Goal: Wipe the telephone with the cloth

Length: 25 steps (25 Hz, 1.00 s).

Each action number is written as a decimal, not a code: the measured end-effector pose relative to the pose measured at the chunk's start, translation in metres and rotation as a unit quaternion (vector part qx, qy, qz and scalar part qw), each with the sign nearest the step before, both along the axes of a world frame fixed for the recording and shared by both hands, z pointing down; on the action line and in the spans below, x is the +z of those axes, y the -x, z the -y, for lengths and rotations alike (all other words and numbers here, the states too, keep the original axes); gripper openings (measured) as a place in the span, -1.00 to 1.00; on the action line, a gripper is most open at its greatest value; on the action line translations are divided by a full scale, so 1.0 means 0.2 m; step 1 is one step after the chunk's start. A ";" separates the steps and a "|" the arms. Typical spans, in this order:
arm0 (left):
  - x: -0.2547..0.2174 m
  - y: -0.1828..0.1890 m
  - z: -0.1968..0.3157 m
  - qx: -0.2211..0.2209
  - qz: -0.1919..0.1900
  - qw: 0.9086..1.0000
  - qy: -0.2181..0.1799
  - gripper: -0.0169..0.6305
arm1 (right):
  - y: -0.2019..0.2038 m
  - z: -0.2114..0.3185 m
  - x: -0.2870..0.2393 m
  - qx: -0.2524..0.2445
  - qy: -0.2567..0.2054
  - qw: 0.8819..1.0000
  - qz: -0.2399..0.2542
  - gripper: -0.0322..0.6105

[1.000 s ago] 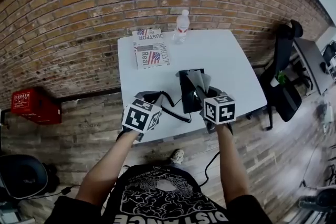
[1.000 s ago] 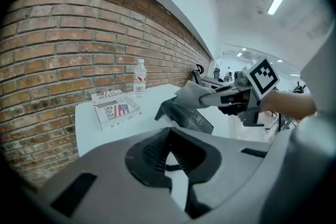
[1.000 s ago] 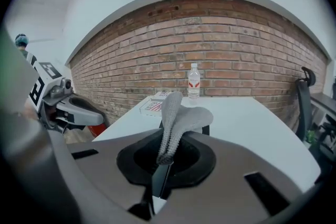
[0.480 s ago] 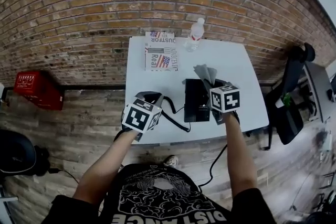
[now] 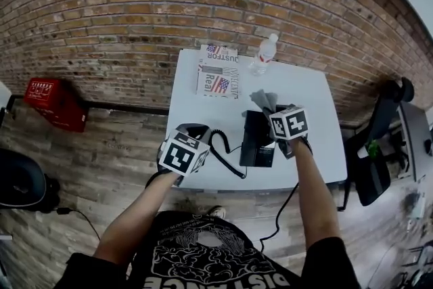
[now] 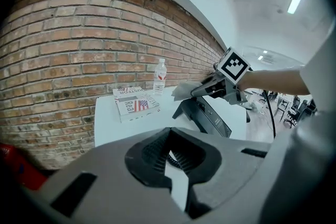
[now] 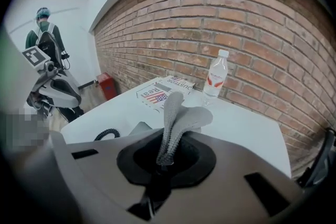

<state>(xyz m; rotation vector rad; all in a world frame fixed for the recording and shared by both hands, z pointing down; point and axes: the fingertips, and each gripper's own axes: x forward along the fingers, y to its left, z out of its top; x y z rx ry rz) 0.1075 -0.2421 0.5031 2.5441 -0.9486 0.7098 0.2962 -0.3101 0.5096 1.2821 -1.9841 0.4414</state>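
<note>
A black telephone (image 5: 256, 145) sits on the white table (image 5: 311, 91), its coiled cord (image 5: 226, 159) running left to the handset (image 5: 195, 128). My right gripper (image 5: 272, 112) hovers over the telephone's far end, shut on a grey cloth (image 7: 176, 118) that sticks up from its jaws. My left gripper (image 6: 170, 165) is near the table's front left, just behind the handset. Its jaws show a narrow light gap with nothing between them. From the left gripper view the telephone (image 6: 210, 118) slopes up under the right gripper (image 6: 202, 92) and cloth (image 6: 184, 91).
A magazine (image 5: 218, 71) with a flag print and a clear water bottle (image 5: 264, 54) stand at the table's far edge against the brick wall. A red crate (image 5: 54, 101) sits on the floor at left. A black office chair (image 5: 379, 145) stands at right.
The head view has swung so the table sits further right. The right gripper with the cloth stays over the telephone's far end. The left gripper holds its place by the handset.
</note>
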 end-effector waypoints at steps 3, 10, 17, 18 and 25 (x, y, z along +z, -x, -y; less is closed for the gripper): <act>0.00 0.02 0.01 -0.005 0.002 1.000 0.000 -0.93 | 0.01 0.01 0.03 0.002 0.009 1.000 0.012 -0.86; -0.01 0.05 0.01 -0.009 0.000 1.000 0.000 -0.93 | 0.07 0.03 0.01 0.002 0.022 0.999 0.039 -0.87; 0.00 0.07 0.01 -0.007 0.001 1.000 0.000 -0.93 | 0.12 0.04 0.03 0.000 0.035 0.998 0.056 -0.86; 0.00 0.07 0.01 -0.008 0.001 1.000 0.000 -0.93 | 0.13 0.05 0.02 0.001 0.036 0.998 0.060 -0.87; 0.01 0.10 0.01 -0.013 0.001 1.000 -0.002 -0.93 | 0.17 0.06 0.02 -0.003 0.044 0.996 0.076 -0.87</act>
